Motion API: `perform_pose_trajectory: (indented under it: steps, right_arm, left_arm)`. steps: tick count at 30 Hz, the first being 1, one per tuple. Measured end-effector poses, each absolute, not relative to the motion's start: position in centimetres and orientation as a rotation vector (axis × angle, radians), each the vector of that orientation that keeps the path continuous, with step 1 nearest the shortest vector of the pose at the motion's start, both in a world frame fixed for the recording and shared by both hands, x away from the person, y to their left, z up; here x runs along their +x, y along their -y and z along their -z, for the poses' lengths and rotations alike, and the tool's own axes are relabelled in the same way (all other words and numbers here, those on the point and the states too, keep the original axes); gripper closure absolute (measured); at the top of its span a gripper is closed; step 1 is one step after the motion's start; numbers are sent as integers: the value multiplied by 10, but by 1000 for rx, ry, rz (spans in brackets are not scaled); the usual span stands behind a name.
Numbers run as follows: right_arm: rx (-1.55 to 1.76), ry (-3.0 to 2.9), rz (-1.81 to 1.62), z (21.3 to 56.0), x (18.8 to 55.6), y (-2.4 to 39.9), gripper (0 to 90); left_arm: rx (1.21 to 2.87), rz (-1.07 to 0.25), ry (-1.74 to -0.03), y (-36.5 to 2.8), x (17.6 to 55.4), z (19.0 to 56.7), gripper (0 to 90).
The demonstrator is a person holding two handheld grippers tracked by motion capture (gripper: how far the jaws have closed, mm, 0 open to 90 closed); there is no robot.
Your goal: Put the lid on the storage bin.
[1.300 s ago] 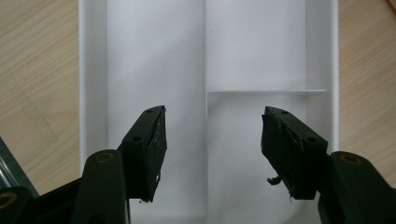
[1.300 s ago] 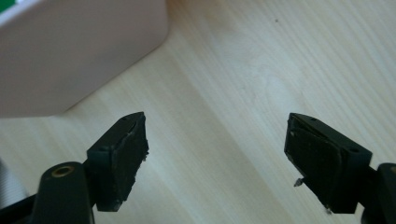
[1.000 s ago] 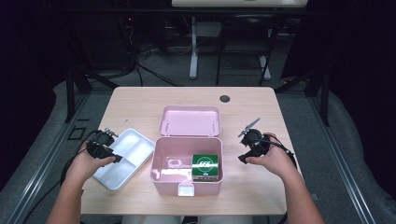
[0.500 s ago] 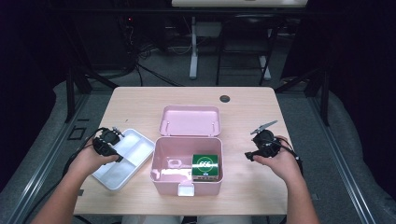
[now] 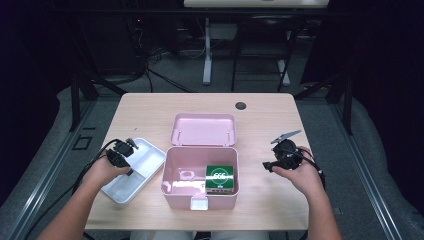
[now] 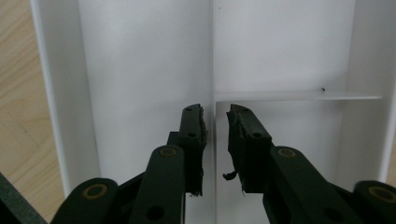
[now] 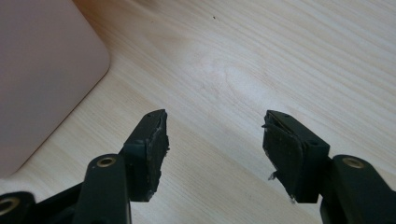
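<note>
A white divided tray (image 5: 146,163) lies left of an open pink box (image 5: 172,189), which has a green packet (image 5: 220,178) inside. The box's lid (image 5: 202,129) lies flat behind it. My left gripper (image 5: 127,148) reaches down into the tray. Its jaws (image 6: 215,114) have just been closing and stand narrowly apart astride the tray's thin divider wall (image 6: 212,46), with a small gap on each side. My right gripper (image 5: 268,165) hovers over bare table right of the box. It (image 7: 215,128) stands open with nothing between the fingers, the pink box (image 7: 42,70) off to its left.
The wooden table (image 5: 260,120) has a dark round grommet (image 5: 241,105) near its far edge. A white item (image 5: 187,175) lies in the box's left half. Cables trail from both grippers. Dark floor and desk legs lie beyond the table.
My left gripper has sunk into the tray and its jaws have narrowed around the divider. The right hand has drifted slightly to the right, its jaws still apart.
</note>
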State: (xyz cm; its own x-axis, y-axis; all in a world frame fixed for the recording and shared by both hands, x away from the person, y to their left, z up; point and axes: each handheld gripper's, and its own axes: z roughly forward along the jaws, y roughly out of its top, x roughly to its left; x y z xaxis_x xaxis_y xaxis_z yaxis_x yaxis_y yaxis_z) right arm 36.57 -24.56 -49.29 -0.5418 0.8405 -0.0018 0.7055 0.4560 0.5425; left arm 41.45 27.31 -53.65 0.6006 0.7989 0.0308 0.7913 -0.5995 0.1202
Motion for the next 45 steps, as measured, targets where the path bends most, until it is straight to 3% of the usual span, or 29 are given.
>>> perform_pose_trajectory:
  steps: [10,28,45]
  right_arm:
    - [1315,-2436,-706,496,367,244,450]
    - [1327,-2426,-695,500,369,246,451]
    - [1343,-2428,-699,502,369,248,450]
  left_arm:
    - [2755,-110,-1354,-269,419,543,864]
    - [2792,-68,-1323,-272,420,538,891]
    - [2771,-97,-1213,-286,410,470,891]
